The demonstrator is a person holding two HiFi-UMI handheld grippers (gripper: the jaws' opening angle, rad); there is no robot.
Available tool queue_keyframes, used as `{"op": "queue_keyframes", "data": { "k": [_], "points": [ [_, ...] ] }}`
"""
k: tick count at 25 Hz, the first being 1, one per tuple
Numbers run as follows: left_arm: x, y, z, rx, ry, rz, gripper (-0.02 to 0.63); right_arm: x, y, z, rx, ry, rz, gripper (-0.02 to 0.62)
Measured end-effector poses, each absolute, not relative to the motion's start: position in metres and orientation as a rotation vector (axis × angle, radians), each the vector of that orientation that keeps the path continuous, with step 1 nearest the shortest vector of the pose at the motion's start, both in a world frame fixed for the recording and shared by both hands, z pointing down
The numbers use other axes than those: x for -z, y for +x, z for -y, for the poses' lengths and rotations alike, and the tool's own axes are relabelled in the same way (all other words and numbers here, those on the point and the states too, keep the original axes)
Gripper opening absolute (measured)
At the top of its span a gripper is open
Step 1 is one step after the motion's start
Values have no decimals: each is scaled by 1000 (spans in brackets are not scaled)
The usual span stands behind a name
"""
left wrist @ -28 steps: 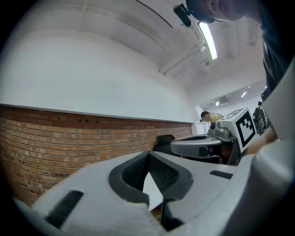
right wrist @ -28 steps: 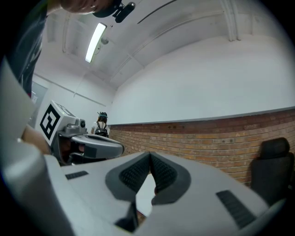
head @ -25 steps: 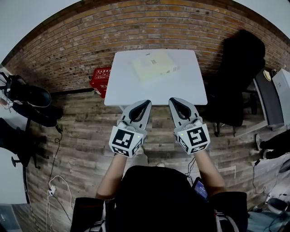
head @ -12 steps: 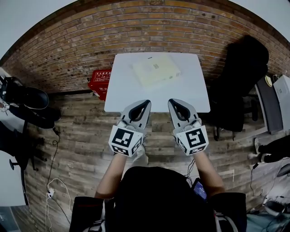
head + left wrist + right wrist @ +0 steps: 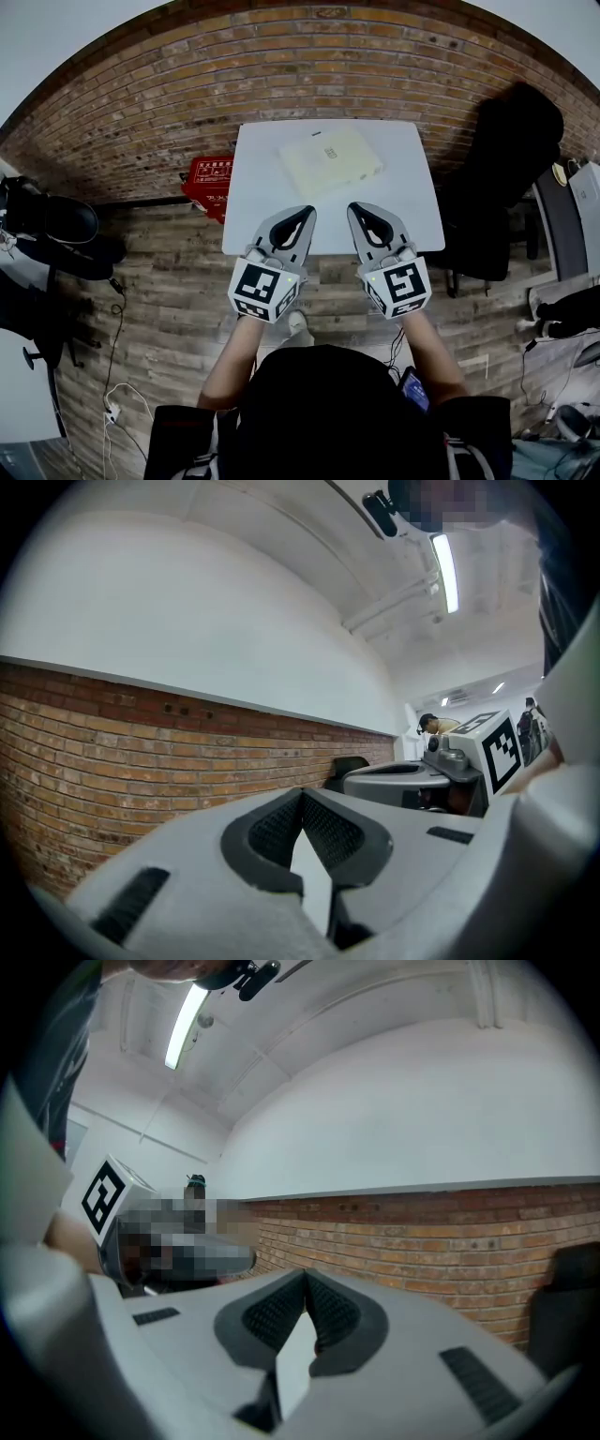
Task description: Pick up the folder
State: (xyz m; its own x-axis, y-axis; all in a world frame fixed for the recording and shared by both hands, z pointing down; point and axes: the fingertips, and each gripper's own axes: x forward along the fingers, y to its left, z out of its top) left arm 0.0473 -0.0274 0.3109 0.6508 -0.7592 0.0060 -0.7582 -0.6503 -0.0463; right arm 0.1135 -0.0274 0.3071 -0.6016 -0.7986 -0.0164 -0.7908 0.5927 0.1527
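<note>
A pale yellow folder [image 5: 331, 160] lies flat on the far half of a small white table [image 5: 262, 206], slightly skewed. My left gripper [image 5: 307, 212] and right gripper [image 5: 356, 208] are held side by side over the table's near edge, both pointing level toward the brick wall. Each is shut with nothing between its jaws. The folder lies ahead of both tips, apart from them. In the left gripper view my left gripper [image 5: 302, 794] shows closed tips against the brick wall, and the right gripper [image 5: 305, 1279] looks the same in its own view. Neither gripper view shows the folder.
A red crate [image 5: 208, 178] stands on the wooden floor left of the table. A black office chair [image 5: 506, 169] is at the right, beside another desk [image 5: 572, 211]. Black chairs [image 5: 52, 220] and cables [image 5: 112, 375] are at the left. The brick wall [image 5: 309, 66] runs behind the table.
Both grippers have moved forward toward the table, and their tips now reach over its near edge. The table and folder appear nearer. Both stayed shut.
</note>
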Motion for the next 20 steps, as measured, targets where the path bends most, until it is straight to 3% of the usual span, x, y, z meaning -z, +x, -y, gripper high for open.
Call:
{"op": "queue_keyframes", "data": {
  "k": [20],
  "points": [
    [-321, -32, 125, 27, -2882, -1226, 9, -309, 28, 125, 223, 1414, 2682, 26]
  ]
}}
